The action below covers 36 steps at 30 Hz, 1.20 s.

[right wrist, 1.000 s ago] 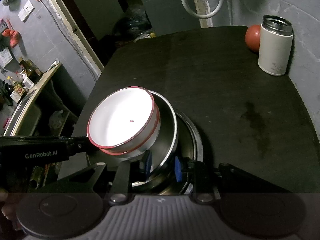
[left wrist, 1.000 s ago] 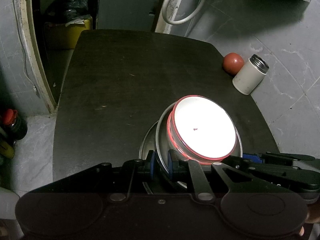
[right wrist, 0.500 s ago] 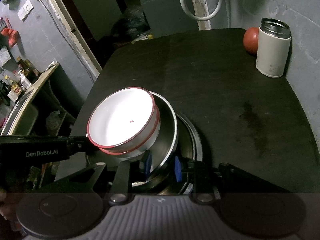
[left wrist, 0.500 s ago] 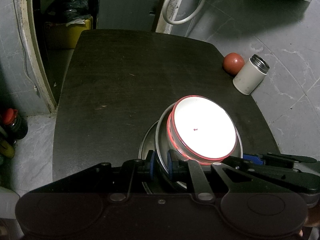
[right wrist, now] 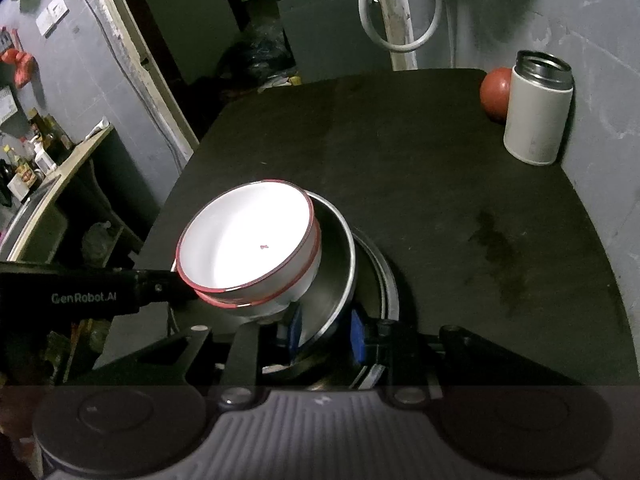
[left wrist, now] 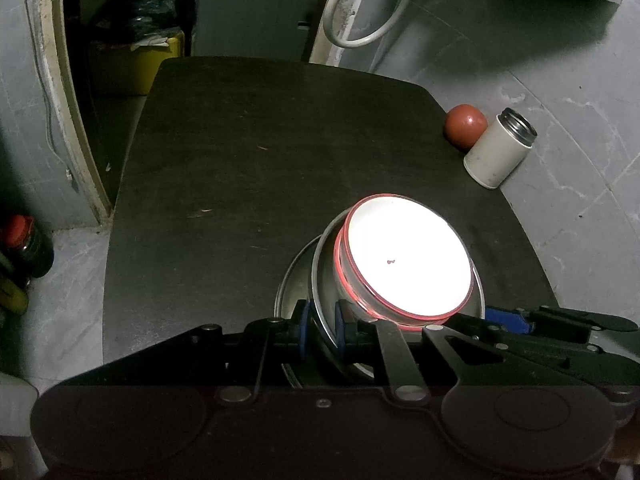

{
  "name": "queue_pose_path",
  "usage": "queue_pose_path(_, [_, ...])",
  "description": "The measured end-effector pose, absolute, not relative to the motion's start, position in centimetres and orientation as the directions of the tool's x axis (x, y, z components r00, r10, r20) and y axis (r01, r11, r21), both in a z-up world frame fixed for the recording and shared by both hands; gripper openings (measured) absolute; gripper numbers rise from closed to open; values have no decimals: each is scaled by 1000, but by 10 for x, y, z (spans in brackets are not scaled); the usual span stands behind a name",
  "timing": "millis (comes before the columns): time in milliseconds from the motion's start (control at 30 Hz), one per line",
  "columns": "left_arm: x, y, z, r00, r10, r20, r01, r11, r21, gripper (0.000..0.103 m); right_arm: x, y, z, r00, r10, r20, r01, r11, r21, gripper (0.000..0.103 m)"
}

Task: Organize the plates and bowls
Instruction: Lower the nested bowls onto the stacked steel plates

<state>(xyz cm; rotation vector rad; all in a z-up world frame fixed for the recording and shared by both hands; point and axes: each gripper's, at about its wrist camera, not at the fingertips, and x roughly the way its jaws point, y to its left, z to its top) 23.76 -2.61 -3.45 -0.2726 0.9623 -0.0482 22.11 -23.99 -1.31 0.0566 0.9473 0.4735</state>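
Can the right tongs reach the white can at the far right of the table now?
Probably not yet: the right tongs are shut on the steel bowl rim. The table towards the white can is free otherwise.

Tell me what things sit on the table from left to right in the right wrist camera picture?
White bowls with red rims → metal bowl → metal plate → red ball → white canister.
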Motion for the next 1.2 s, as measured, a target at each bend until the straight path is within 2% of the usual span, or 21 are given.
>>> queue_pose_path(400, [238, -29, -35, 574, -151, -805, -81, 967, -240, 19, 216, -237, -11, 511, 382, -770, -361, 908, 211, 38])
queue_pose_path(833, [236, -31, -34, 574, -132, -808, -97, 969, -227, 28, 216, -241, -10, 519, 380, -766, -354, 911, 211, 40])
queue_pose_path(967, [235, -32, -34, 576, -123, -808, -105, 969, -222, 30, 217, -245, -10, 532, 361, -766, -331, 921, 204, 50])
queue_pose_path(1200, [235, -34, -33, 577, -113, -809, -111, 971, -214, 30, 216, -250, -10, 538, 365, -760, -325, 922, 212, 51])
